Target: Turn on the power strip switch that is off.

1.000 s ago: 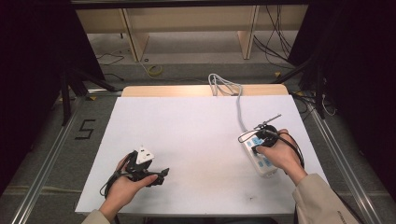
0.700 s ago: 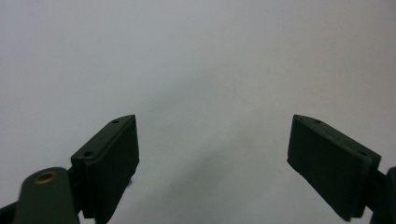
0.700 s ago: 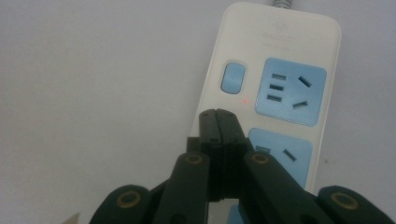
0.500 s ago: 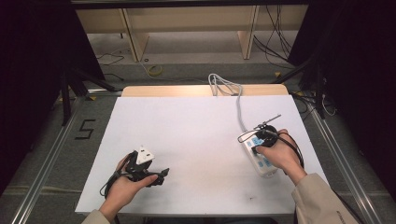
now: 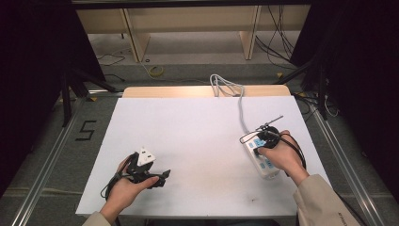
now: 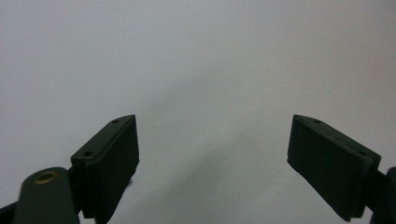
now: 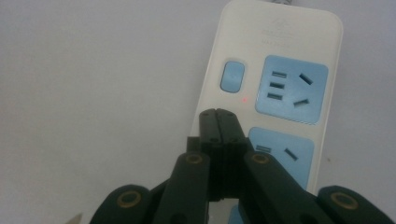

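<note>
White table (image 5: 197, 136), right gripper (image 7: 218, 114) fingers together over power strip (image 7: 280, 60)

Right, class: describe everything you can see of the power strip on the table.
The power strip is a long white block, plastic by its look, with rounded corners and pale blue socket panels. A blue rocker switch sits near its cord end, with a small red light beside it. It lies flat on the white table, at the right side. Its grey cable runs to the far edge. The shut right tongs hover above it; contact is unclear.
</note>
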